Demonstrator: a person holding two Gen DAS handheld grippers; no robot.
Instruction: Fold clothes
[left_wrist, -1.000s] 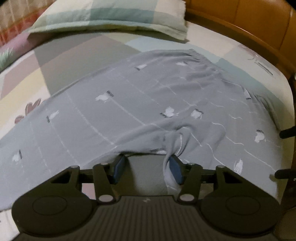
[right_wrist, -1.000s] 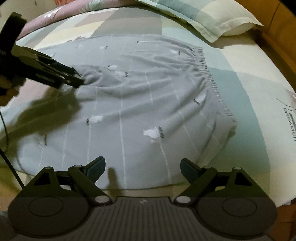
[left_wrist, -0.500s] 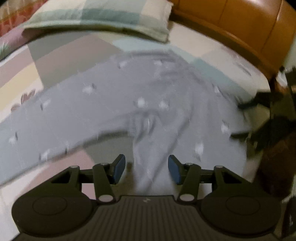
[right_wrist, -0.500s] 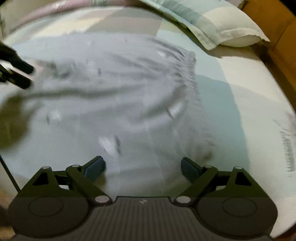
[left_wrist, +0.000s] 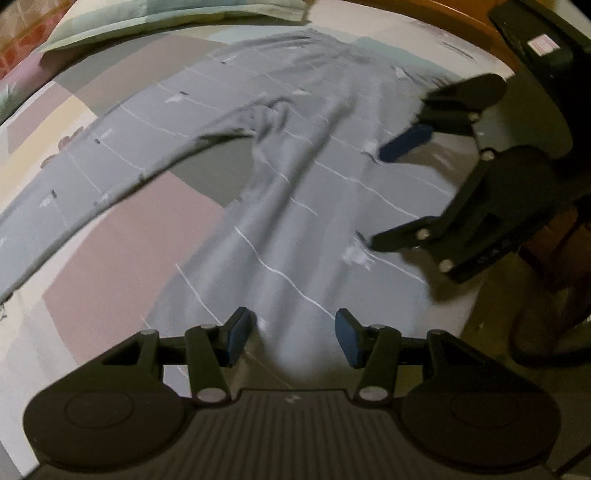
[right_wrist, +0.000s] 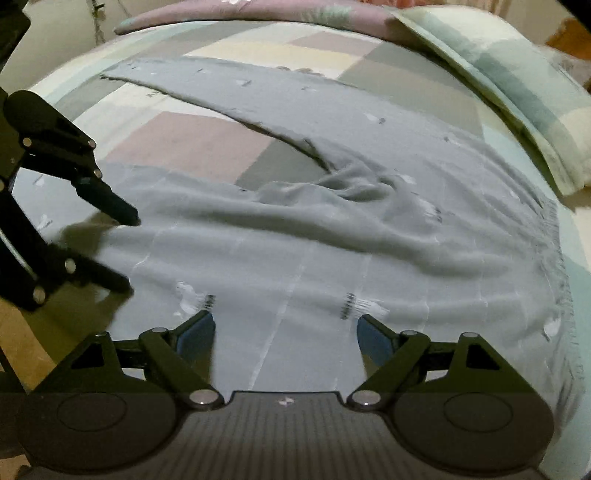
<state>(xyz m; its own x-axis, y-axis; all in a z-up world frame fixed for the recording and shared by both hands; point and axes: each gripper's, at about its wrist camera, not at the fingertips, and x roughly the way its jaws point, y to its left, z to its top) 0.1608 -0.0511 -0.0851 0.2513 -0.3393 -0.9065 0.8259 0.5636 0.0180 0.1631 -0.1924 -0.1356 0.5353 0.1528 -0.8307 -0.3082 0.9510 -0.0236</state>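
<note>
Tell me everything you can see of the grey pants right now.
The grey pants look like soft thin fabric with fine white lines and small white motifs. They lie unfolded on the patchwork bedsheet, legs splayed in a V, crotch bunched into wrinkles, gathered elastic waistband toward the pillow. Both hand-held grippers hover open above the cloth; neither pinches it.

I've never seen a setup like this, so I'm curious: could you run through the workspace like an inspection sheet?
Surface: bed with a patchwork sheet.
Job's things: grey trousers lie spread out, legs apart in a V, crotch bunched and wrinkled; not yet folded.
Clutter: pillow at the head of the bed, beside the trousers.
Grippers: left gripper open over one trouser leg, gripping nothing; right gripper open wide over the cloth, gripping nothing.
Cables: dark cable off the bed edge.
Surroundings: wooden headboard; dim light.
</note>
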